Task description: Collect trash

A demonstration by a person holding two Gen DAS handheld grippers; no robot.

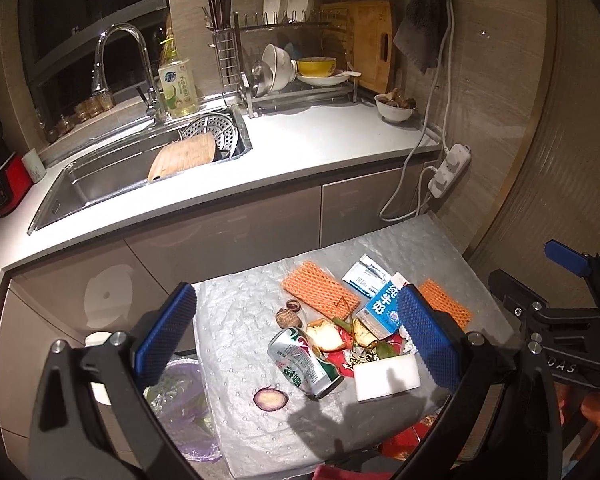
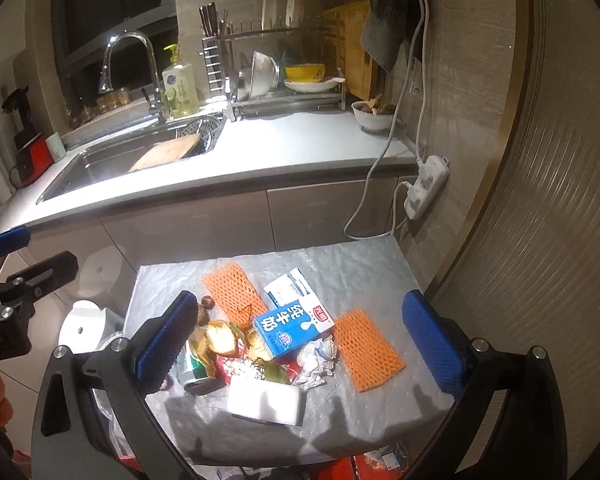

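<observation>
The drink can (image 1: 306,362) is shiny metal. The milk carton (image 2: 294,328) is smooth, glossy card. The orange foam nets (image 2: 366,350) look rough. The bubble wrap sheet (image 1: 440,248) is bumpy plastic. The sink (image 1: 100,184) is shiny steel.

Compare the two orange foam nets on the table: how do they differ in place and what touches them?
The far orange net lies left of the milk carton, its near end by the food scraps. The near orange net lies right of the carton, closer to the camera, beside the crumpled tissue. In the left wrist view the gripper finger partly hides the near one. Both are flat, orange mesh sleeves.
</observation>
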